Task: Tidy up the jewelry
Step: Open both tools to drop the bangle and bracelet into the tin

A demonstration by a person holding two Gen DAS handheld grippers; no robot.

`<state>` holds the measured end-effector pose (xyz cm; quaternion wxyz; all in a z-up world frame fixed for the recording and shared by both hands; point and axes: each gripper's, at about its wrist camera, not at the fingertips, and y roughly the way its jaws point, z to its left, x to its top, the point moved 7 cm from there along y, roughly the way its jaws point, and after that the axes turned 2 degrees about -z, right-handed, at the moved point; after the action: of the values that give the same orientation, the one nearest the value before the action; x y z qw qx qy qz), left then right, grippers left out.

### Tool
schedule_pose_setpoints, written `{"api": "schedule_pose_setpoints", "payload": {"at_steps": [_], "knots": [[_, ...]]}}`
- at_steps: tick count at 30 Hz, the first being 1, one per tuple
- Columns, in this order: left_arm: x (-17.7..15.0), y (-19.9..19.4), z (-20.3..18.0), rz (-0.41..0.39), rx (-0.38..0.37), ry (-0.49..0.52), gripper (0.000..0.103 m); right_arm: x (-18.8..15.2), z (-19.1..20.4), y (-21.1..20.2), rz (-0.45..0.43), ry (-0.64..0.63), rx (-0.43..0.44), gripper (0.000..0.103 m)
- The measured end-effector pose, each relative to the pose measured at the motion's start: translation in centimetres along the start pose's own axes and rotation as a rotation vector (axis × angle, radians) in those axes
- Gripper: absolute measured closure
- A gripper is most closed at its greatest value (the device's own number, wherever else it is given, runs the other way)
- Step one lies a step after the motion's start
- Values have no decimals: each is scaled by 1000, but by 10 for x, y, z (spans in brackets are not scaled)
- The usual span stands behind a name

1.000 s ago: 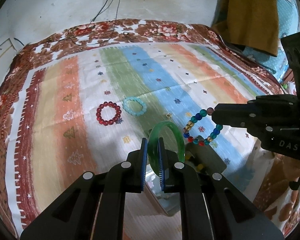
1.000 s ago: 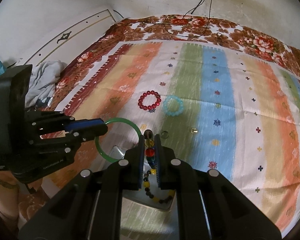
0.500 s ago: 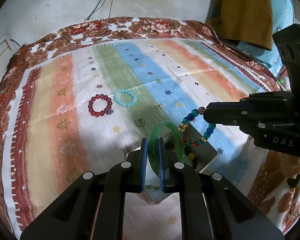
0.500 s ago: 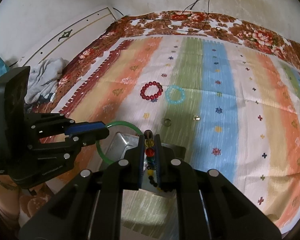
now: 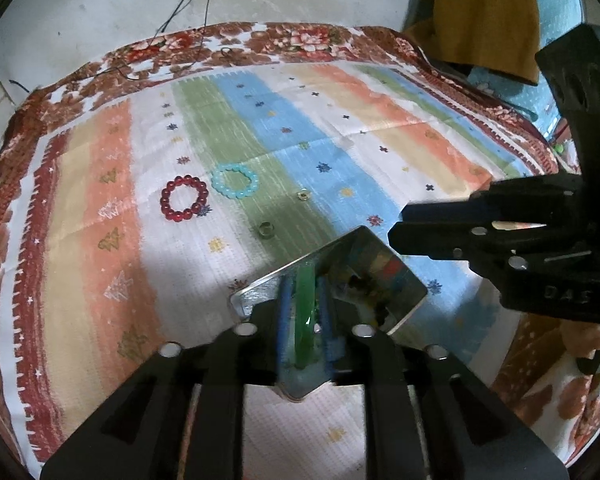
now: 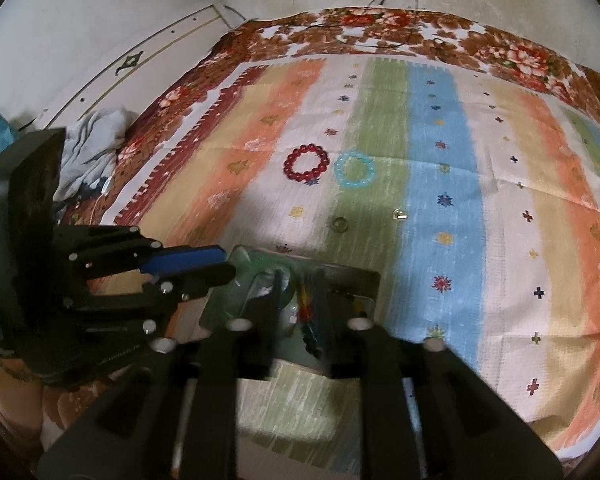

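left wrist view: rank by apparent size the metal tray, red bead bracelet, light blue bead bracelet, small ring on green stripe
1. metal tray, nearest the camera
2. red bead bracelet and light blue bead bracelet: look alike, unranked
3. small ring

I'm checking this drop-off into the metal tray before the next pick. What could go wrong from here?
1. The green bangle stands on edge between the left gripper's just-opening jaws; it may tip or roll out over the metal tray's low rim.
2. The multicolour bead bracelet hangs between the right gripper's opening jaws and could snag on withdrawal.
3. Both grippers crowd one tray and might bump or shove it.
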<state>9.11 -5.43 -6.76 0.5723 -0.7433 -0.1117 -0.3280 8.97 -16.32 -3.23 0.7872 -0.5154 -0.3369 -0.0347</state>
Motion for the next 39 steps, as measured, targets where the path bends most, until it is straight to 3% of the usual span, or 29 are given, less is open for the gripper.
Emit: {"api": "schedule_pose_setpoints", "payload": {"at_steps": [1, 6, 12, 17, 20, 25, 34, 39], "knots": [[1, 0, 2, -4, 11, 1, 70, 2, -2, 0, -4, 9, -3, 55], [4, -4, 23, -22, 55, -53, 56, 4, -14, 1, -4, 52, -18, 53], [9, -5, 49, -31, 84, -119, 46, 8, -32, 5, 2, 104, -43, 44], [10, -2, 67, -28, 110, -154, 45, 13, -46, 11, 10, 135, -93, 33], [13, 2, 76, -24, 153, -159, 45, 14, -53, 15, 15, 152, -109, 32], [17, 8, 84, -24, 194, -158, 36, 24, -65, 15, -3, 162, -163, 26], [30, 25, 112, -4, 232, -200, 33, 37, -83, 27, -2, 137, -264, 26], [28, 31, 133, 7, 266, -238, 33, 46, -84, 40, 0, 115, -257, 26]]}}
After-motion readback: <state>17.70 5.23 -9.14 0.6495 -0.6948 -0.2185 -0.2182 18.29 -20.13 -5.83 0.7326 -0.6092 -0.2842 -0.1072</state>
